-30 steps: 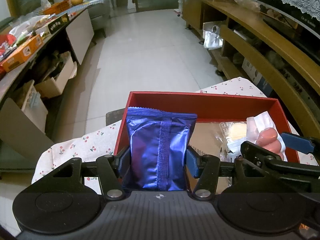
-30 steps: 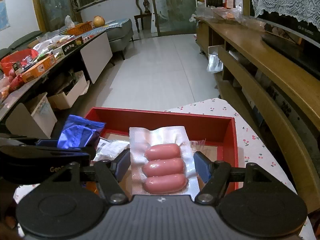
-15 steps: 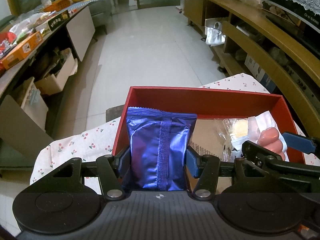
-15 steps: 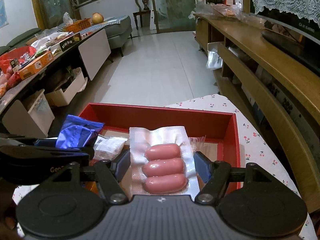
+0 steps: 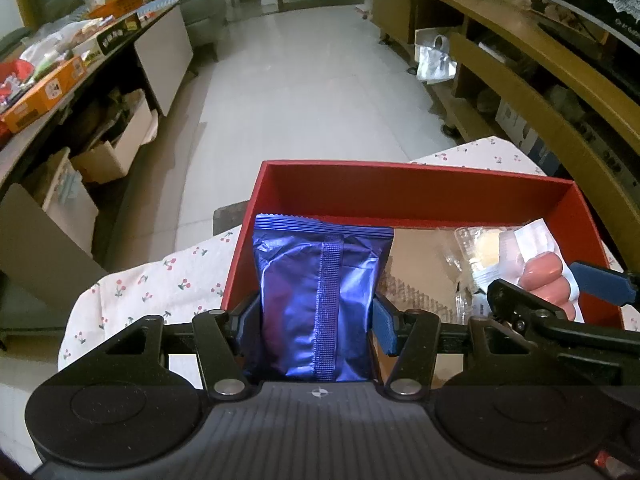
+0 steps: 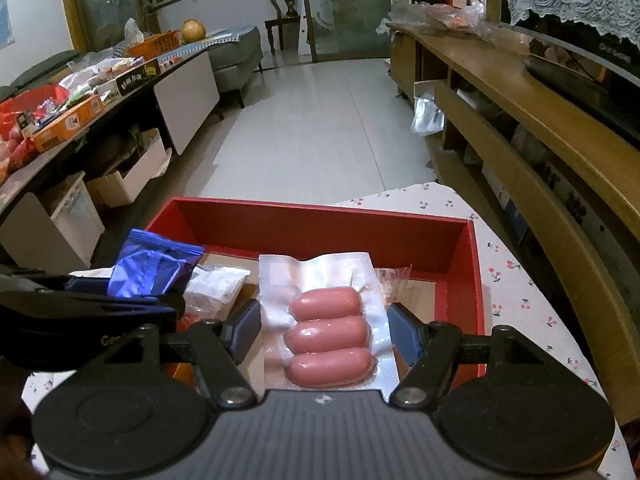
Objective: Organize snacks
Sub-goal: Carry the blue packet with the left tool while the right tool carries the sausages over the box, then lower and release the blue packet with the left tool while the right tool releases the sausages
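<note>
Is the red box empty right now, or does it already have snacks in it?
Not empty: the red box already holds clear-wrapped snacks on its cardboard floor.

Left wrist view: close above the red box's (image 5: 400, 196) near-left corner, looking forward and steeply down along its hand-held gripper (image 5: 316, 316). Right wrist view: close above the box's (image 6: 320, 228) near-right part, tilted perhaps slightly less. Both share the box interior and the tiled floor (image 6: 320, 128) beyond its far wall.
</note>
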### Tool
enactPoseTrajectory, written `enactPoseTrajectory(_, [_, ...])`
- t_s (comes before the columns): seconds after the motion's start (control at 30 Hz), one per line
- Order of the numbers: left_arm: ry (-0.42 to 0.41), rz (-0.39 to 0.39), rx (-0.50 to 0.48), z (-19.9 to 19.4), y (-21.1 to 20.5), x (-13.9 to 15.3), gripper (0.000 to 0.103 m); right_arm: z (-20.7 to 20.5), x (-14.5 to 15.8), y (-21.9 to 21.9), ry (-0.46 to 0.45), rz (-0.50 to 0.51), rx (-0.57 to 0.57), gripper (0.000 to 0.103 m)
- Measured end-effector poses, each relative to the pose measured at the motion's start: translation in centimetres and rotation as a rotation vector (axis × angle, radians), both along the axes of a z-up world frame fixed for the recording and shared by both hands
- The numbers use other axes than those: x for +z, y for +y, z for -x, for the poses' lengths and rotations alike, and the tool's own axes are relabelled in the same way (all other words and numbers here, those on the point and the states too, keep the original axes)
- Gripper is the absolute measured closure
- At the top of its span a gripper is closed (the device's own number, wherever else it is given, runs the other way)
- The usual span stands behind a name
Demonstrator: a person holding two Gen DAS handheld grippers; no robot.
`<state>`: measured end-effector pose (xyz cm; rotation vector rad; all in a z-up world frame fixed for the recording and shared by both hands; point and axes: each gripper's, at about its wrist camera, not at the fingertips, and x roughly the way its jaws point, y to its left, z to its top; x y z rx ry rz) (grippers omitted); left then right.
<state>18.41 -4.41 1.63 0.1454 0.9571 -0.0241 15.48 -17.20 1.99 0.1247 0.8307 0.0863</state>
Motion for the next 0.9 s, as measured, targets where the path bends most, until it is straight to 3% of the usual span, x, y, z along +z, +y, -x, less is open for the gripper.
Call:
enactPoseTrajectory(0.73, [0.037,-0.025,0.016,-0.3,0.1,-2.0,0.039,-0.8,-2.2,0.4,0.05,0.008,0.01,0.025])
enactPoseTrajectory(0.9, [0.042,-0.027,0.017,-0.3,0.1,-2.0,0.034,-0.9,-2.3,0.5,0.054,0.017,0.01,0.024])
